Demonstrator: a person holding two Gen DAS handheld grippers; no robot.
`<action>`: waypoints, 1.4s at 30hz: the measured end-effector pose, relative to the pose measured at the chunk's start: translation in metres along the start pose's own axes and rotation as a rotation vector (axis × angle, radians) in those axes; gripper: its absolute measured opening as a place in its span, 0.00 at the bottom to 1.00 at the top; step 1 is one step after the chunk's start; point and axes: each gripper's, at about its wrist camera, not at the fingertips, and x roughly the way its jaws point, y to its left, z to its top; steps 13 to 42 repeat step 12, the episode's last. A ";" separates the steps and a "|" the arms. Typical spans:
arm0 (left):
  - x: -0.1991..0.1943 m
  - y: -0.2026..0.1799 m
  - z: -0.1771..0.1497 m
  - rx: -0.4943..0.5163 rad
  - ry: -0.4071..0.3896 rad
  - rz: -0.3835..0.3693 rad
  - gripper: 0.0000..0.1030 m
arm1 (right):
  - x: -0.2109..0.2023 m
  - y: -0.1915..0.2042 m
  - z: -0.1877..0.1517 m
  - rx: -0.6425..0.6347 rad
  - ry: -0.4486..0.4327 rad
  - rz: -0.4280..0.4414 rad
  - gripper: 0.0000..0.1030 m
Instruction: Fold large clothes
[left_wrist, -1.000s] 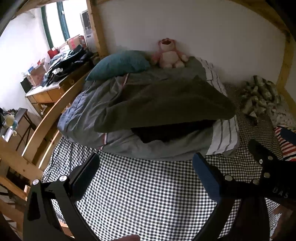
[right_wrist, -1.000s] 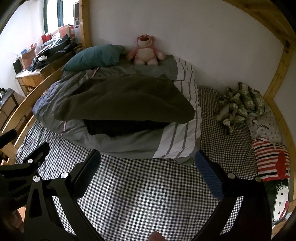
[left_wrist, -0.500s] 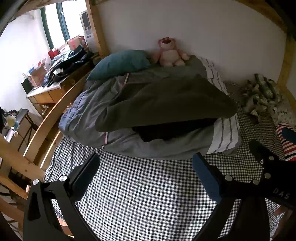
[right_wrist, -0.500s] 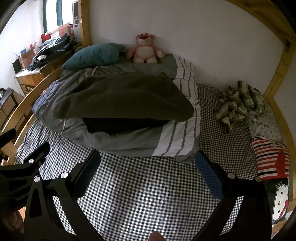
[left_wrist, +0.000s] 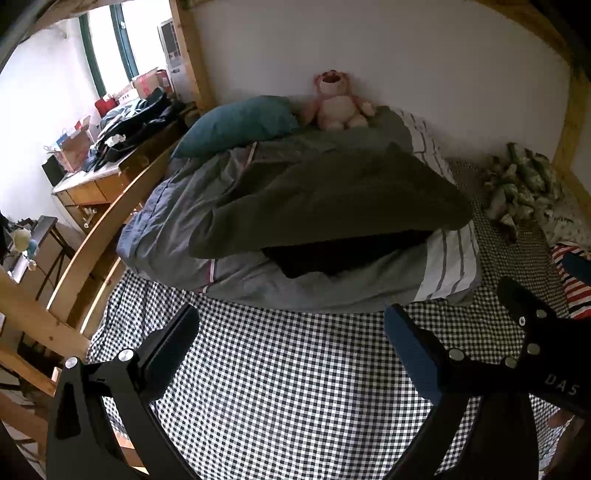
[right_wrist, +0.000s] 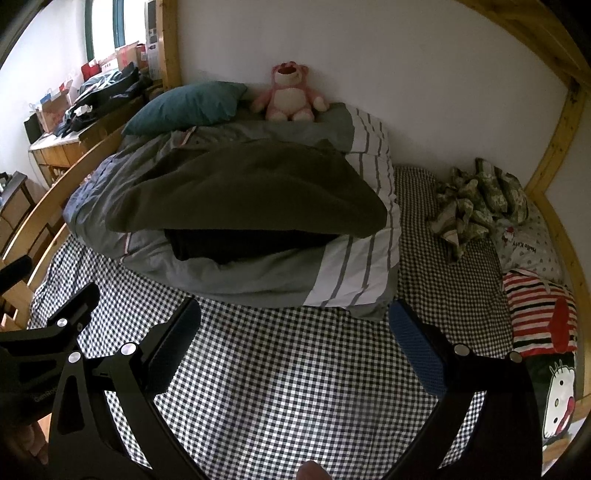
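Observation:
An olive-green garment (left_wrist: 332, 199) (right_wrist: 243, 192) lies folded on top of a black garment (left_wrist: 343, 254) (right_wrist: 243, 242), both resting on a grey striped duvet (left_wrist: 332, 291) (right_wrist: 280, 273). A crumpled camouflage garment (left_wrist: 521, 184) (right_wrist: 476, 203) sits far right near the wall. My left gripper (left_wrist: 291, 339) hovers open above the checked sheet (left_wrist: 288, 376), well short of the pile. My right gripper (right_wrist: 295, 339) is likewise open and empty over the sheet (right_wrist: 295, 384). In the left wrist view the right gripper's fingers (left_wrist: 535, 317) show at the right edge.
A teal pillow (right_wrist: 184, 107) and a pink plush bear (right_wrist: 291, 94) sit at the head by the wall. Striped and cartoon-printed cushions (right_wrist: 543, 321) lie at the right. A wooden bed rail (left_wrist: 107, 236) runs along the left, with a cluttered desk (left_wrist: 99, 162) beyond it.
Both grippers have drifted slightly back and up from the pile; the bedding looks a little farther away. Nothing was grasped or released.

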 end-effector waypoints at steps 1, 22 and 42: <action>0.000 0.000 0.000 -0.003 0.002 -0.001 0.96 | 0.000 0.000 -0.001 0.000 0.001 0.001 0.97; -0.002 0.006 -0.003 -0.032 0.007 -0.013 0.96 | -0.001 0.002 -0.003 0.004 0.000 0.019 0.97; -0.002 0.006 -0.003 -0.032 0.007 -0.013 0.96 | -0.001 0.002 -0.003 0.004 0.000 0.019 0.97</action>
